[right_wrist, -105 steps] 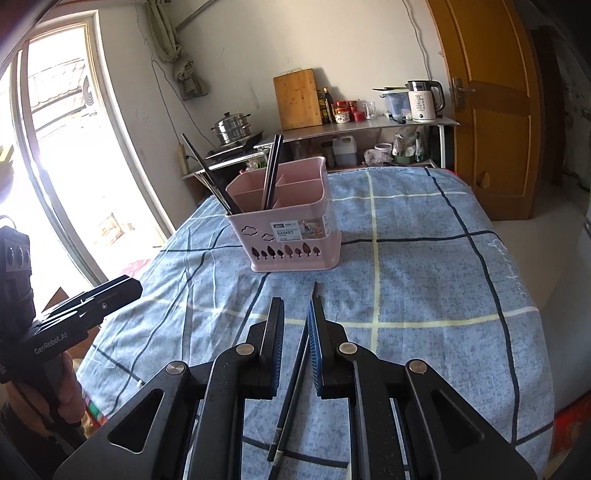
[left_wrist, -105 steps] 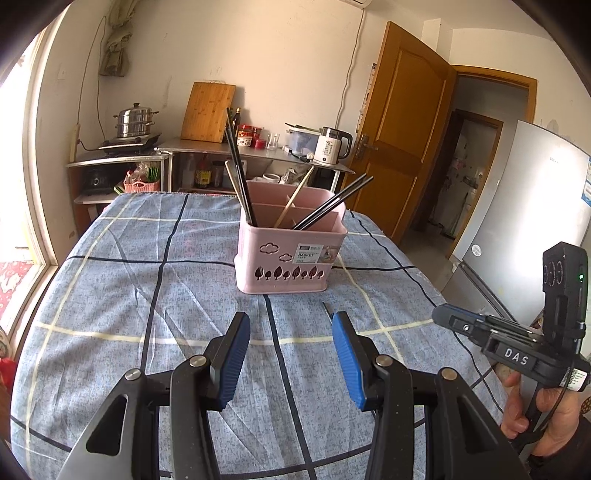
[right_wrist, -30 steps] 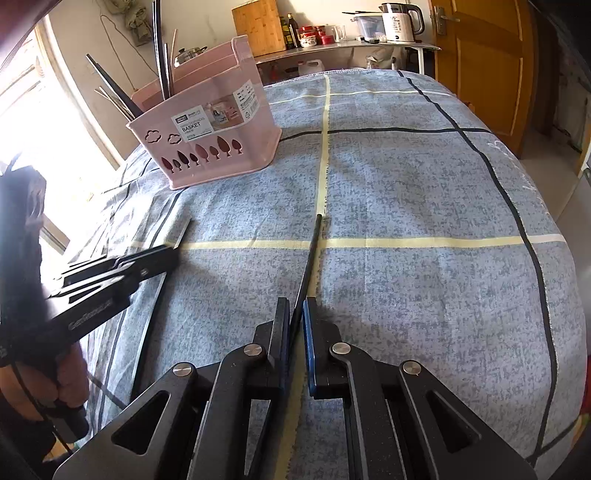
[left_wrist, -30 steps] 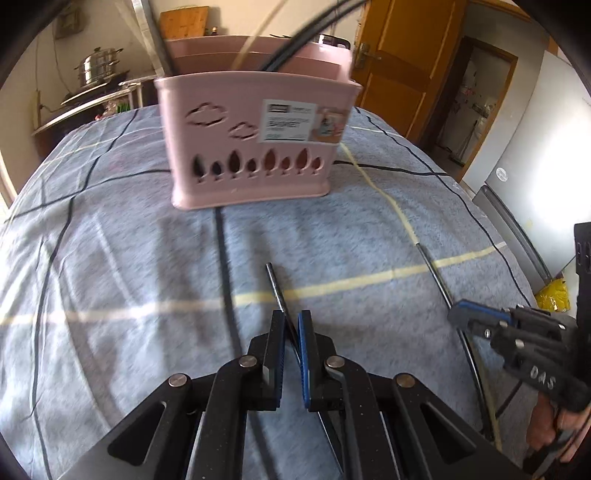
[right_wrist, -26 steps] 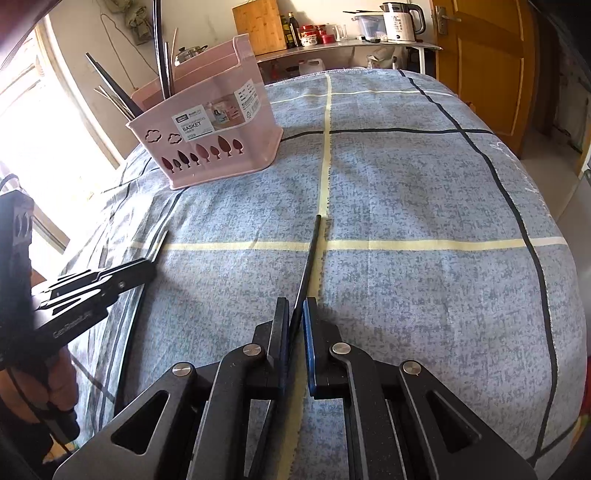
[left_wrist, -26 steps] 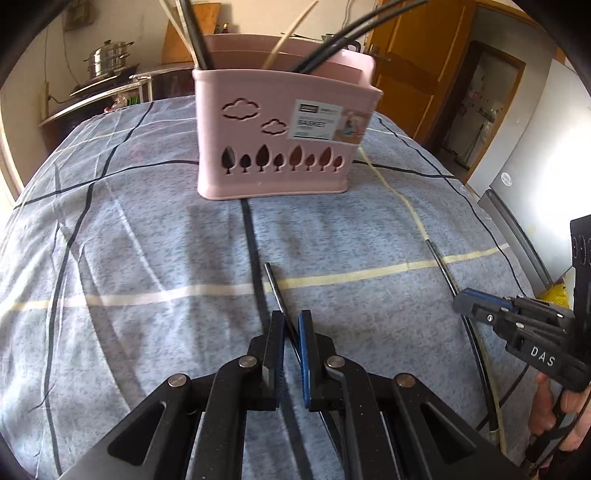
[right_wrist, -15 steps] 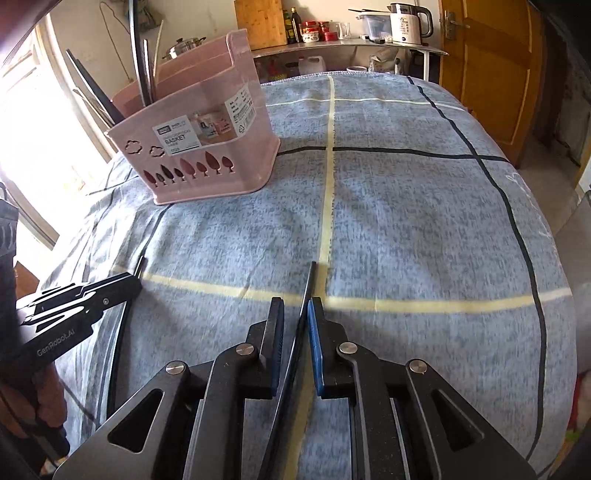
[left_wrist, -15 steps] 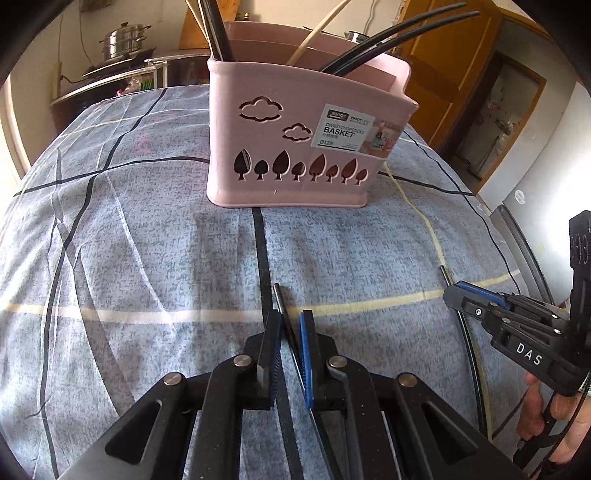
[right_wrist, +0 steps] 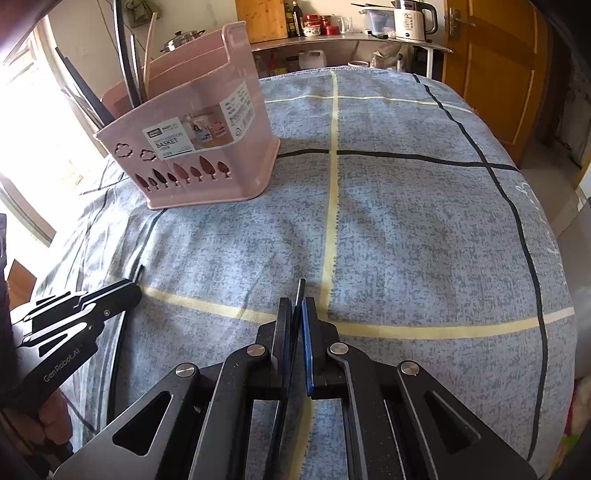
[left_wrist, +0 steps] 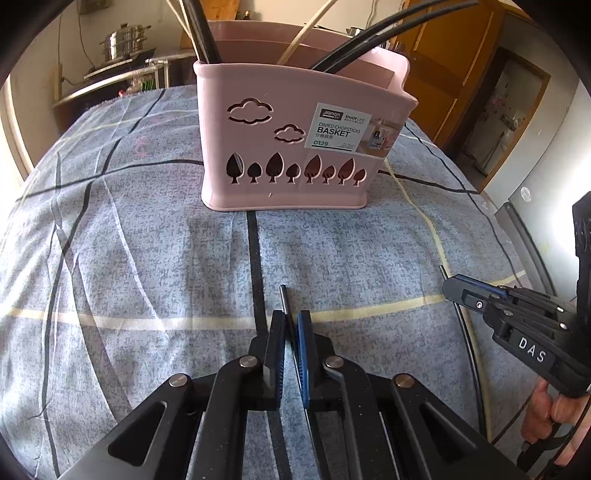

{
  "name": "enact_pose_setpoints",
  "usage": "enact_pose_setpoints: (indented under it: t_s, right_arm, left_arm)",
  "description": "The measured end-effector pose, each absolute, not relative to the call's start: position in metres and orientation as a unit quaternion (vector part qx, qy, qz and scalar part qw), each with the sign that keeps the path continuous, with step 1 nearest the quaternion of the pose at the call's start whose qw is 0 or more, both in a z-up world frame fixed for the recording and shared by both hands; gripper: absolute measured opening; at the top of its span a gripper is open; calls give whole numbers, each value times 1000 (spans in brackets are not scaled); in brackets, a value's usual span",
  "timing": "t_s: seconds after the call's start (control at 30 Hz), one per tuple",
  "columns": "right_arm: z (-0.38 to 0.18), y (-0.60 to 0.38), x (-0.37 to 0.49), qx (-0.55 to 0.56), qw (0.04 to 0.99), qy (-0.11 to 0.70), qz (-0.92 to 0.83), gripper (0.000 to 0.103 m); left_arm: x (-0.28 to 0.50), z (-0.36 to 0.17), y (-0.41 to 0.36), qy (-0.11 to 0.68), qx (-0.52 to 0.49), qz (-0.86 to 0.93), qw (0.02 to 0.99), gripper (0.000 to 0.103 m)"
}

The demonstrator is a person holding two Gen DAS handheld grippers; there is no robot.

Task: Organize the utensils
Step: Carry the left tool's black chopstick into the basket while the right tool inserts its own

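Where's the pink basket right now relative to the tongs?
The basket stands on the cloth straight ahead of the left tongs; in the right wrist view it sits ahead and to the left of the right tongs.

Pink basket [left_wrist: 295,147], blue-grey checked tablecloth [left_wrist: 129,240]

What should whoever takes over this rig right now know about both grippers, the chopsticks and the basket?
Left gripper: shut on a black chopstick, tip sticking out ahead of the fingers.
Right gripper: shut on a second black chopstick, held the same way.
Pink basket: upright on the blue checked tablecloth, ahead of both grippers. It already holds several black chopsticks and a pale one.
Done: both loose chopsticks are gripped.
Left: carry each one to the basket and drop it into a compartment. Which compartment suits them cannot be told from these views.
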State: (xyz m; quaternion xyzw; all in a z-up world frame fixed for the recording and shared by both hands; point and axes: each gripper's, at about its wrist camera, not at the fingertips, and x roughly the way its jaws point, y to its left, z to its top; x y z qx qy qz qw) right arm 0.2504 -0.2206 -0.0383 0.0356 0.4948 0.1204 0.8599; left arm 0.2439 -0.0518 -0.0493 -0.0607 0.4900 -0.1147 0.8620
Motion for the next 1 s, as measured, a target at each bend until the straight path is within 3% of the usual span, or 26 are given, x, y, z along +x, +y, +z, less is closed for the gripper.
enact_pose_setpoints:
  t_s: [0.73, 1.0]
  right_arm:
    - [111, -218, 236, 44, 934, 323, 147, 4]
    - [136, -221, 231, 52, 946, 285, 147, 4]
  left_arm:
    - [244, 115, -21, 343, -71, -153, 924, 4]
    - [239, 137, -12, 319, -77, -152, 932, 4]
